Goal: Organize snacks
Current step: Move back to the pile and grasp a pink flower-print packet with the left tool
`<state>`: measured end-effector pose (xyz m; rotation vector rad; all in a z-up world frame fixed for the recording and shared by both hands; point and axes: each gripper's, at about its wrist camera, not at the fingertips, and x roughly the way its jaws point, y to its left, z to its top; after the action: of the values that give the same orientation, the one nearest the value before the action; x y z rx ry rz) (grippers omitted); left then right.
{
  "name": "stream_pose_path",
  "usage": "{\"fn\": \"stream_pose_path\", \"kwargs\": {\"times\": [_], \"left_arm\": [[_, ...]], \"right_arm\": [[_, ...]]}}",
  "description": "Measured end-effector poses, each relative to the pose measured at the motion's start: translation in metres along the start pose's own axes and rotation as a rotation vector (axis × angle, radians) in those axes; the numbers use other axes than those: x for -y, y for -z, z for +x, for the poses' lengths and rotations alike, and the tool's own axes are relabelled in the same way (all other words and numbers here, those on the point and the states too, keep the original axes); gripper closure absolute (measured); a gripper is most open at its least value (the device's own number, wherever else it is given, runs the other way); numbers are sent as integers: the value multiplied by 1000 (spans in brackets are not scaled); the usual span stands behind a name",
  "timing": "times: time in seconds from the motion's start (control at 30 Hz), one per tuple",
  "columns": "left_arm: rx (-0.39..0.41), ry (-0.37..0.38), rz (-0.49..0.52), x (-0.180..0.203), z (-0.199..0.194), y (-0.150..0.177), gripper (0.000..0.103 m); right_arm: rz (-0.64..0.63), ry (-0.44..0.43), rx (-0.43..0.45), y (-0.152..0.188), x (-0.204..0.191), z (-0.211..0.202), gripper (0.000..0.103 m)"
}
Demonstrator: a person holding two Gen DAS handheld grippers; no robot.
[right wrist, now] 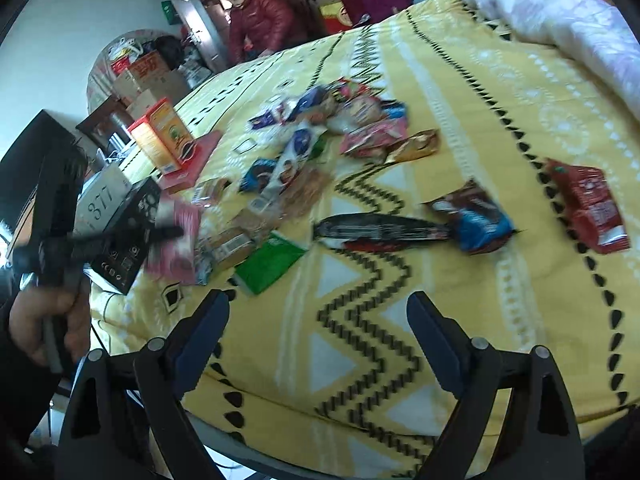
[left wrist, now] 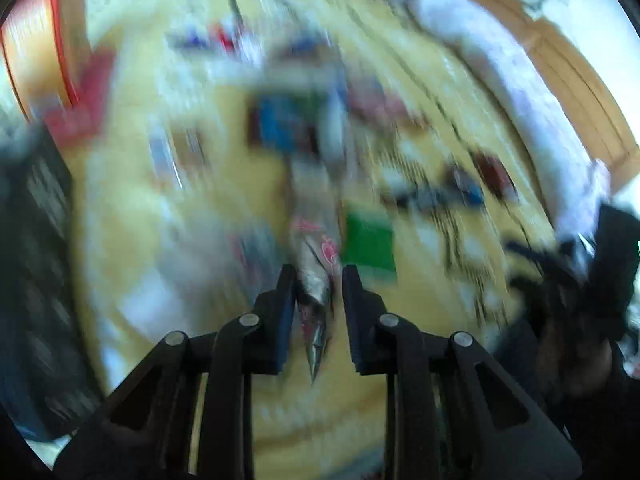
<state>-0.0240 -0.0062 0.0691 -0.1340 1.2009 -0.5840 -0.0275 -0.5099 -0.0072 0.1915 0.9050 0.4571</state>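
My left gripper (left wrist: 319, 278) is shut on a thin pink and silver snack packet (left wrist: 316, 264), held edge-on above the yellow bedspread (left wrist: 120, 208); the left wrist view is heavily blurred. In the right wrist view the left gripper (right wrist: 168, 234) shows at the left with the pink packet (right wrist: 180, 240) in it. My right gripper (right wrist: 318, 308) is open and empty over the bed's near edge. Several snack packets lie on the bed: a green one (right wrist: 270, 262), a long black one (right wrist: 380, 228), a blue and brown one (right wrist: 476, 220), a red one (right wrist: 592, 204).
A pile of mixed packets (right wrist: 340, 120) lies mid-bed. A black box (right wrist: 128, 232), an orange carton (right wrist: 160, 136) and a red flat box (right wrist: 196, 160) sit at the bed's left side. A white quilt (right wrist: 560, 12) lies top right. A person in red (right wrist: 256, 16) sits beyond.
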Motion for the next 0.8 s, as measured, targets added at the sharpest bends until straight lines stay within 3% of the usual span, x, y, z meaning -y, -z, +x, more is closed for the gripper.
{"fn": "stream_pose_path", "kwargs": {"times": [0.07, 0.1, 0.23, 0.43, 0.57, 0.6, 0.7, 0.8], "left_arm": [[-31, -59, -7, -10, 12, 12, 71], [-18, -77, -27, -13, 11, 14, 61], [100, -203, -66, -14, -11, 17, 28], [94, -189, -136, 2, -6, 24, 27], [80, -305, -107, 8, 20, 21, 29], [61, -344, -81, 9, 32, 19, 34], [62, -313, -53, 11, 35, 25, 57], [83, -259, -64, 10, 23, 28, 60]], "right_arm": [[-3, -14, -7, -1, -9, 5, 11], [-5, -21, -12, -2, -12, 7, 11], [-27, -43, -20, -3, -26, 8, 11], [-8, -47, -35, 6, -22, 12, 11], [11, -46, -36, 11, -12, 11, 11], [14, -43, -36, 12, -11, 10, 11], [16, -29, -37, 14, -4, 7, 11], [-1, 17, -13, 8, 12, -1, 11]]}}
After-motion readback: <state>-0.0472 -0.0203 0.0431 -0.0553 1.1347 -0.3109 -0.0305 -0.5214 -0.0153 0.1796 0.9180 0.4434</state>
